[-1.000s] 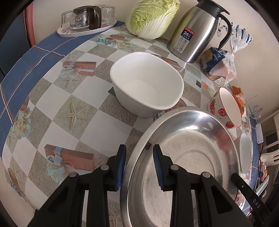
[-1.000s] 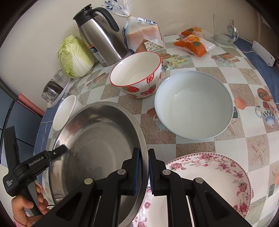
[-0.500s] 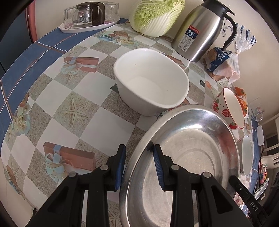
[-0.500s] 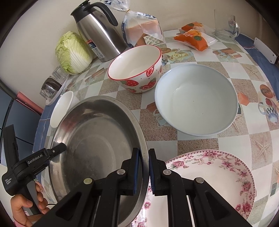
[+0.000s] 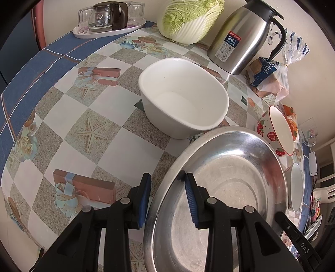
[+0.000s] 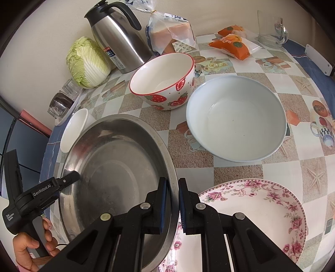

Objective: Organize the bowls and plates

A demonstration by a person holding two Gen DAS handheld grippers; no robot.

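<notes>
A big steel basin sits in front of both grippers. My left gripper straddles its near rim with the jaws apart; a gap shows beside the pads. My right gripper is shut on the opposite rim. That side of the basin overlaps a floral plate. Behind the basin stand a white bowl, a strawberry bowl and a wide pale blue bowl, all upright and empty.
Along the wall stand a steel thermos, a cabbage, a bread bag and orange snack packets. A tray of glassware sits at the far left corner. A hand holds the left gripper.
</notes>
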